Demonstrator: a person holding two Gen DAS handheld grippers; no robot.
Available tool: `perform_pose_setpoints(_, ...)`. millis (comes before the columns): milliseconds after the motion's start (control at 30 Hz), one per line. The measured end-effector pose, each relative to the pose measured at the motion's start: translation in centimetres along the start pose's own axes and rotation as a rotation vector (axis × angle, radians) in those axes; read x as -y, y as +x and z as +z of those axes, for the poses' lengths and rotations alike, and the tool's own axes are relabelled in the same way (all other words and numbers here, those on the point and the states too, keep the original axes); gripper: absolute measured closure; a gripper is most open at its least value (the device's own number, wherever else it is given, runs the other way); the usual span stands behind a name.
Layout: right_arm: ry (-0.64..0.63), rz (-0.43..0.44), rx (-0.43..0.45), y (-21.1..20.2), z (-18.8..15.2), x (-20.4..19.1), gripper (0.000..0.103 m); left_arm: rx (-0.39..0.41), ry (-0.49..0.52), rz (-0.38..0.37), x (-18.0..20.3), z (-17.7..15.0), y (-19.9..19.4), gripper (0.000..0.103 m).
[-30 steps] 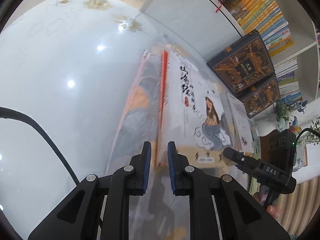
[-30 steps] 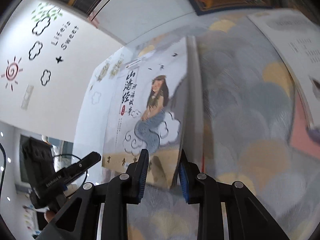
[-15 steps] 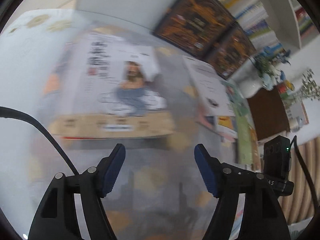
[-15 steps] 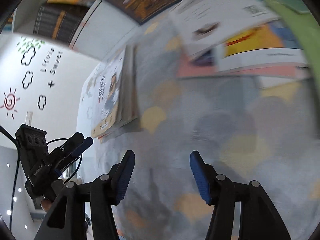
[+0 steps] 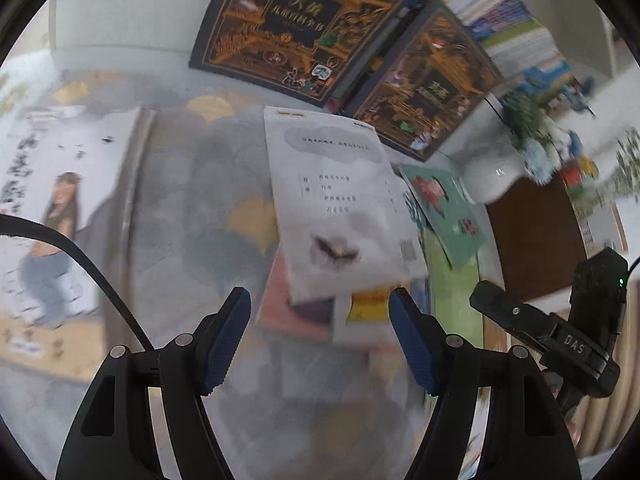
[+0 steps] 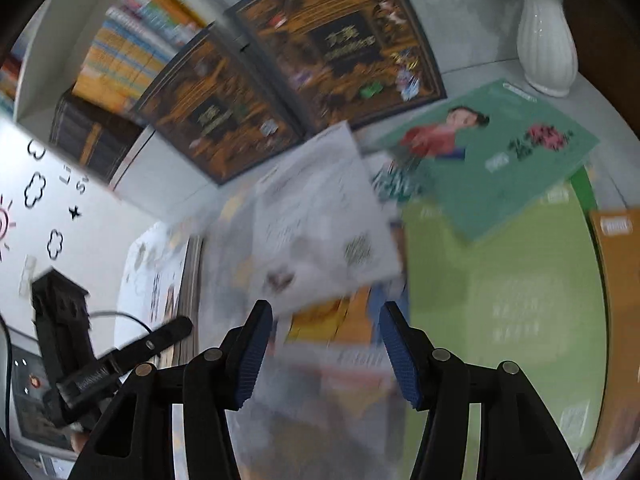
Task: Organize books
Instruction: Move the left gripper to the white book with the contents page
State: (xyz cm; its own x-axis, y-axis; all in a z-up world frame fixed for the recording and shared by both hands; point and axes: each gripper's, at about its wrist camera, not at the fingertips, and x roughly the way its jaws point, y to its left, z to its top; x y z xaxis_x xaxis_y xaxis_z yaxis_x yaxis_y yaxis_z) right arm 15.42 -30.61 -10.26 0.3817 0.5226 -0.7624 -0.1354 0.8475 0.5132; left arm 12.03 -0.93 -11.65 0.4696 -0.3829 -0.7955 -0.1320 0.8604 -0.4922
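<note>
**One book down, a loose pile to go**

On my far left the book with the long-haired figure (image 5: 60, 216) lies flat on the patterned cloth (image 5: 192, 184), apart from everything else; I count that one as placed. My left gripper (image 5: 320, 312) hangs with its jaws spread and nothing between them. The right gripper's (image 6: 326, 332) jaws have just been closing a little after opening, yet they too are apart and grasp nothing.

Ahead of both sits the untidy pile: a pale grey book (image 5: 340, 208) skewed on top of pink and yellow covers, with the teal book (image 6: 492, 156) overlapping a green one (image 6: 500, 280) further right. Those look like the remaining work. Two dark ornate volumes (image 5: 308, 20) lean upright behind, against the bookshelf (image 6: 132, 48).
</note>
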Motion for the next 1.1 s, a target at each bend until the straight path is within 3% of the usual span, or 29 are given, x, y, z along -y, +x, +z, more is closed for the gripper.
perform_pose_setpoints(233,-0.052,-0.003,-0.02,4.5,4.2,0.7,0.068,-0.002,-0.055,0.094,0.2,2.5,4.6,0.033)
perform_pose_setpoints(400,-0.063,-0.074,-0.034,8.3,6.4,1.0,0.068,0.0,-0.069,0.166,-0.6,4.2,7.1,0.035)
perform_pose_setpoints(500,-0.045,-0.096,-0.047,9.9,7.2,1.5,0.067,-0.036,-0.081,0.143,-1.4,4.7,8.4,0.035)
perform_pose_setpoints(633,-0.044,-0.018,-0.082,10.5,6.9,0.9,0.067,-0.052,-0.05,0.114,-1.3,4.3,8.7,0.034)
perform_pose_setpoints(833,-0.045,-0.039,-0.128,8.9,3.1,-0.5,0.067,-0.061,0.045,0.193,-0.7,1.0,6.5,0.034)
perform_pose_setpoints(1000,-0.076,-0.049,-0.187,5.7,-3.7,-1.2,0.066,-0.101,0.032,0.161,-1.2,-6.4,2.4,0.034)
perform_pose_setpoints(1100,-0.173,-0.083,-0.24,3.3,-9.3,-1.8,0.065,-0.144,0.01,0.141,-1.4,-11.8,0.3,0.034)
